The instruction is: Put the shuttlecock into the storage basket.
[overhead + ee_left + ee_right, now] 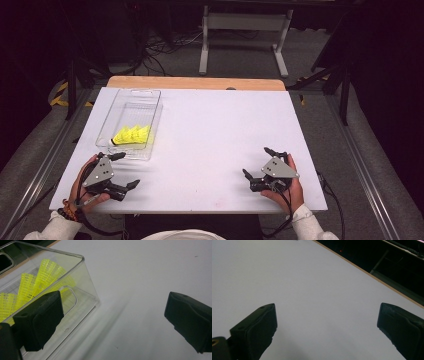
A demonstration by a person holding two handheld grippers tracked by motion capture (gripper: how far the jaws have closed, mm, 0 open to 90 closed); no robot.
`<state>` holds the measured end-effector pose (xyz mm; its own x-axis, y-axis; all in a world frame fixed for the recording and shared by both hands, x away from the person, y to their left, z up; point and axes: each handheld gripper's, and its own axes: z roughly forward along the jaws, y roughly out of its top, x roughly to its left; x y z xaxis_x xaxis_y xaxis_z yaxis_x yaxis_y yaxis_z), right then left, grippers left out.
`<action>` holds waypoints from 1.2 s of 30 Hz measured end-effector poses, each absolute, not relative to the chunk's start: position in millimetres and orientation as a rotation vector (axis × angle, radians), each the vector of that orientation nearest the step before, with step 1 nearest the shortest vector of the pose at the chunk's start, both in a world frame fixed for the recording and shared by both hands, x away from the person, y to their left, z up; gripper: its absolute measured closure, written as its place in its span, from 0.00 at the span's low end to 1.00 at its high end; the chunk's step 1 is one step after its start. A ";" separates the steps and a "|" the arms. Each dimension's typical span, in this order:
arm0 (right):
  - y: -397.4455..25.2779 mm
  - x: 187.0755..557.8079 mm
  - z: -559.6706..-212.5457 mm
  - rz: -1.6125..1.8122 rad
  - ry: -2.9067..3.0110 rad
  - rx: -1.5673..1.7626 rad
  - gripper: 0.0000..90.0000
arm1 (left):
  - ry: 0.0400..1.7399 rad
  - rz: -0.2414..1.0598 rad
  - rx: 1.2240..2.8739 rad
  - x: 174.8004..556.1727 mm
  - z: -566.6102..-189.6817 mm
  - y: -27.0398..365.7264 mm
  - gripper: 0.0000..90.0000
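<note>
A clear plastic bin (131,105) stands on the left part of the white table (210,135), holding yellow mesh shuttlecocks (132,135) at its near end. My left gripper (125,171) rests open just in front of the bin's near edge, nothing between its jaws. In the left gripper view the shuttlecocks (37,282) show through the bin wall (82,290), behind one jaw. My right gripper (259,162) sits open at the near right of the table, holding nothing. In the right gripper view the wide-apart jaws frame bare table (312,290).
A wooden strip (195,82) runs along the table's far edge. Beyond it a white stand frame (245,30) and cables lie on the grey floor. Dark rails flank the table on both sides.
</note>
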<state>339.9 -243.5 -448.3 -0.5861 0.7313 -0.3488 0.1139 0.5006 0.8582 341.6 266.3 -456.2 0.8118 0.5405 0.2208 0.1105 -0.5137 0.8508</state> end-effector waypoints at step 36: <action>-239.6 343.0 -446.1 1.063 2.007 0.686 0.04 | 0.474 0.586 2.071 338.0 -457.4 268.1 0.03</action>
<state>343.0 -239.6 -446.1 -0.5746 0.7321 -0.3659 0.1087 0.5114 0.8524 338.0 268.1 -457.4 0.8138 0.5359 0.2247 0.1068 -0.5180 0.8487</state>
